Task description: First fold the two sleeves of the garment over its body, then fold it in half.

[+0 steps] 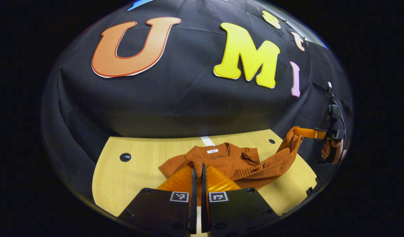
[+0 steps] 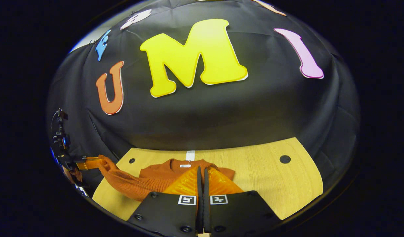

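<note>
While both grippers' fingers (image 1: 192,179) (image 2: 199,177) nearly closed, each apparently pinches sweater (image 1: 251,164).

A: Look at the garment (image 1: 241,164) — knitted cloth, heavily ribbed on the sleeve (image 1: 281,158), matt and rough right through.

B: Smoother near its neckline though, a flatter weave around the white sewn-in tag (image 1: 212,151).

A: Under the garment, the worktop (image 1: 132,174): pale wood-grain finish, smooth, a soft satin sheen.

B: And behind the worktop, the booth wall (image 1: 175,105) is plain woven cloth, matt, with shallow creases.

A: White tape strip (image 1: 207,141) at the worktop's far edge, just past the garment — papery, flat, dull.
</note>
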